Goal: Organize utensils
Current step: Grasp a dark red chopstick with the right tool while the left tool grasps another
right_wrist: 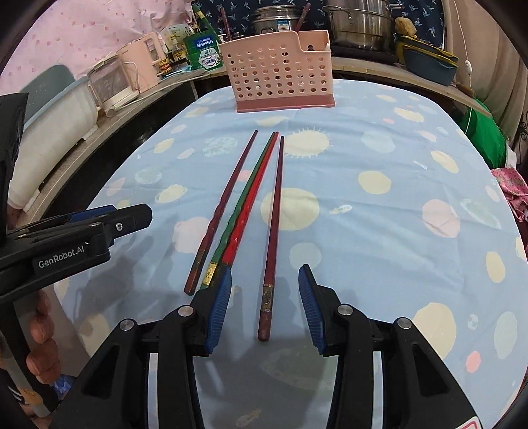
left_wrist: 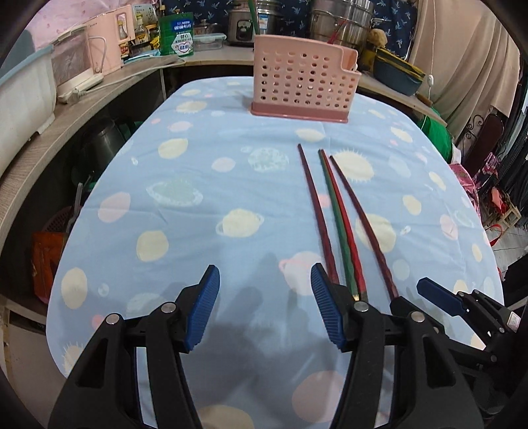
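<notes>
Several chopsticks lie side by side on the blue planet-print tablecloth (right_wrist: 379, 231): a dark red one on the left (right_wrist: 224, 204), a green one (right_wrist: 246, 198) and a bright red one (right_wrist: 255, 204) touching each other, and a dark red one on the right (right_wrist: 274, 231). They also show in the left wrist view (left_wrist: 340, 217). A pink perforated utensil holder (right_wrist: 280, 74) stands upright at the far end; it also shows in the left wrist view (left_wrist: 303, 82). My right gripper (right_wrist: 265, 305) is open, its jaws straddling the right chopstick's near end. My left gripper (left_wrist: 265, 307) is open and empty, left of the chopsticks.
A curved counter (left_wrist: 82, 109) wraps the table's left and back, with a pink appliance (left_wrist: 105, 43), a green box (left_wrist: 176, 34), steel pots (left_wrist: 343, 23) and a blue container (left_wrist: 396, 74). The right gripper's finger (left_wrist: 439, 295) shows in the left wrist view.
</notes>
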Demonstrator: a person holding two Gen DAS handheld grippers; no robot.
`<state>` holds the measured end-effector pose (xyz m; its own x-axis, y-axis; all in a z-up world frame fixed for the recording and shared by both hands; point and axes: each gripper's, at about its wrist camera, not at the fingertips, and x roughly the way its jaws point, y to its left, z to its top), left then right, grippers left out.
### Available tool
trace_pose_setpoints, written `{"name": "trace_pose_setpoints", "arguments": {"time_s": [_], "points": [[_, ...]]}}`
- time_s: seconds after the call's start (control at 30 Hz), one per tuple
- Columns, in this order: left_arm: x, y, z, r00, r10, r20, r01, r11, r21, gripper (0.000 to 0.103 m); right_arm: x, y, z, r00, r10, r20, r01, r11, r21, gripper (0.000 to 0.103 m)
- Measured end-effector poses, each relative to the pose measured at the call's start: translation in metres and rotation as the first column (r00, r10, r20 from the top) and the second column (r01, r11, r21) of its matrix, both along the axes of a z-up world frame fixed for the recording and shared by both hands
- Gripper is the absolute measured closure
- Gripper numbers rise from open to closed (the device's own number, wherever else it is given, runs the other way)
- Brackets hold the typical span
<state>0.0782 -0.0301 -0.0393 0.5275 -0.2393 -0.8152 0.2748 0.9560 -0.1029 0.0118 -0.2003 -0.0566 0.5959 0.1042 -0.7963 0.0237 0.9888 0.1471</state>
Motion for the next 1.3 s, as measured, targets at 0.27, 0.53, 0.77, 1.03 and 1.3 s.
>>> {"name": "trace_pose_setpoints", "arguments": {"time_s": [0.27, 0.53, 0.77, 1.03, 1.3], "points": [[-0.004, -0.001, -0.016, 0.999, -0.003, -0.042, 0.004, 1.0, 0.01, 0.048, -0.001, 0.002, -0.015, 1.0, -0.003, -0.025, 0.003, 1.0, 0.003, 0.08], [-0.006, -0.004, -0.021, 0.998, -0.014, -0.062, 0.014, 1.0, 0.004, 0.048, -0.005, -0.002, -0.017, 1.0, -0.025, -0.002, 0.025, 0.999, -0.038, 0.096], [-0.012, -0.017, -0.021, 0.997, -0.046, -0.064, 0.046, 0.999, -0.01, 0.044, -0.007, -0.009, -0.017, 0.999, -0.053, 0.0, 0.053, 0.998, -0.023, 0.096], [-0.013, -0.032, -0.026, 0.994, -0.077, -0.077, 0.077, 0.997, -0.009, 0.044, -0.009, -0.014, -0.017, 0.998, -0.062, 0.0, 0.062, 0.998, -0.005, 0.096], [-0.009, -0.037, -0.032, 0.994, -0.069, -0.088, 0.07, 0.998, 0.004, 0.044, -0.008, -0.015, -0.018, 0.998, -0.061, 0.0, 0.061, 0.998, 0.005, 0.096]]}}
